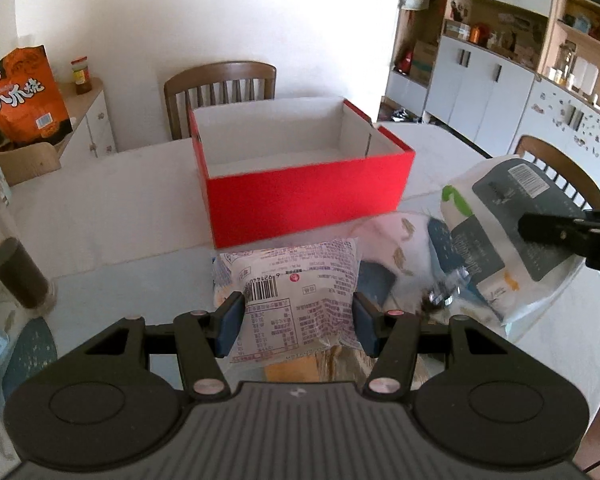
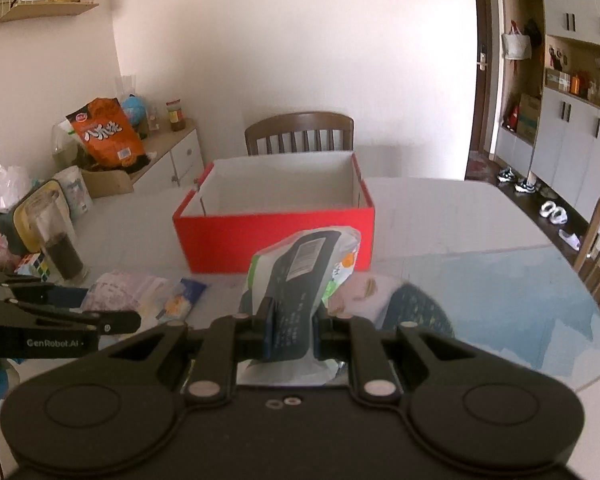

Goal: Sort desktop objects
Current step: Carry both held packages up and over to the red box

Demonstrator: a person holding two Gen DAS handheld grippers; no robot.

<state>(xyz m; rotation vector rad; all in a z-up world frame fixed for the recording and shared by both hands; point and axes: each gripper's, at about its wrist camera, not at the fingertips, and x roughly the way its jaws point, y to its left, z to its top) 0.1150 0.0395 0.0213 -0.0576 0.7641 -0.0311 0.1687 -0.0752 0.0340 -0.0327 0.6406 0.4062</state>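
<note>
My left gripper (image 1: 296, 322) was about half open, its blue pads (image 1: 229, 328) pressed against the two sides of a white bread packet (image 1: 296, 280) printed with a barcode and small purple text. The packet hung between the jaws, clear of the table (image 1: 120, 208), and partly covered a tan packet beneath it. My right gripper (image 2: 291, 330) was nearly shut, pinching the lower end of a white and dark grey snack bag (image 2: 300, 276) with green and orange patches; the bag stood up in front of the jaws and tilted toward the box. From the left camera that bag sat off to the right, with the right gripper's black finger across it.

The red box (image 1: 304, 196) stood open on the table just beyond both packets, white inside, with nothing in it that I could make out. A wooden chair (image 1: 220, 84) stood behind it against the wall. Off to the left stood a tall jar of dark powder (image 2: 62, 248), a puzzle cube (image 2: 34, 266) beside it, and an orange snack bag (image 2: 106, 134) on the side cabinet.
</note>
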